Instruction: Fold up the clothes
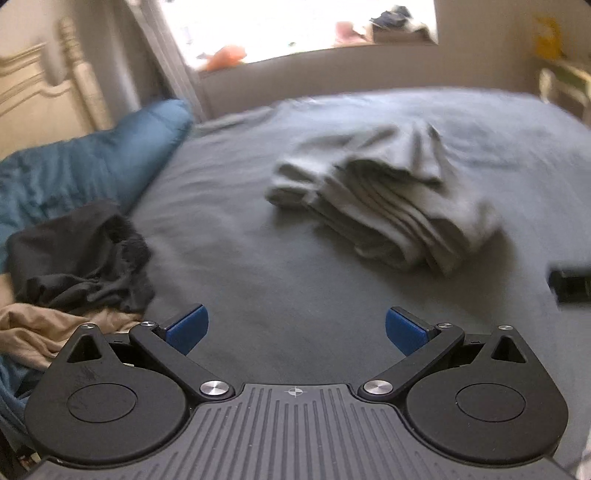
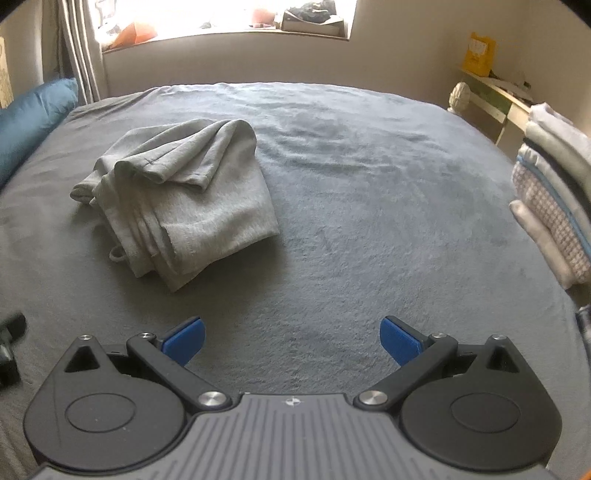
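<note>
A light grey garment (image 1: 384,206) lies folded in a loose bundle on the dark grey bedspread (image 1: 258,240); in the right wrist view the same garment (image 2: 181,199) sits left of centre. My left gripper (image 1: 295,328) hovers open over bare bedspread, short of the bundle, with nothing between its blue pads (image 1: 188,326). My right gripper (image 2: 291,339) is also open and empty, nearer than the bundle and to its right. A black garment (image 1: 81,258) and a beige one (image 1: 44,332) lie crumpled at the left.
A teal pillow (image 1: 92,166) lies along the bed's left side by the headboard (image 1: 40,88). A stack of folded laundry (image 2: 554,206) stands at the right edge. A windowsill (image 2: 229,31) with clutter runs behind the bed. The other gripper's black tip (image 1: 570,282) shows at the right.
</note>
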